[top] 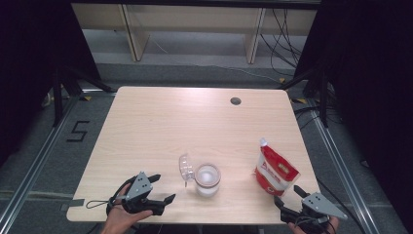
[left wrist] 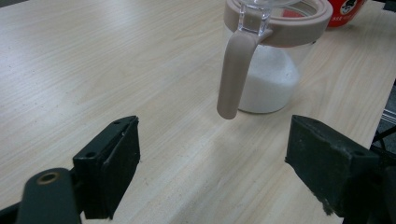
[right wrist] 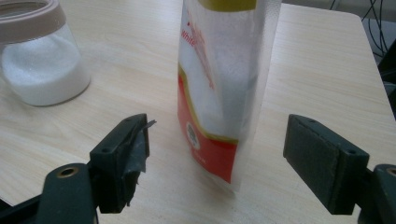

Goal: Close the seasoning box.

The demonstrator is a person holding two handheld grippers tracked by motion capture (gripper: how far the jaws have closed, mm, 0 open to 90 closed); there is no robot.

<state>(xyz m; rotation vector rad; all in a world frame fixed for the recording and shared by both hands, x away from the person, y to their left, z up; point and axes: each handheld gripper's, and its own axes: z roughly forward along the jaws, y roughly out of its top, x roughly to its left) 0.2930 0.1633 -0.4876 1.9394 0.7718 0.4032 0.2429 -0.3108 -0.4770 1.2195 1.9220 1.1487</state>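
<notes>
at the table's near left edge my left gripper rests with jaws spread and empty, aimed at the jar, which stands upright mid-front, lid flipped open to its left, white grains inside. right of it the pouch stands upright, long axis vertical, spout leaning up-left. my right gripper sits just before it, jaws wide, gripping nothing. i judge a grasp is next: close squarely on the pouch's sides.

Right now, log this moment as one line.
left gripper open, near jar | right gripper open, facing pouch | jar lid open
</notes>
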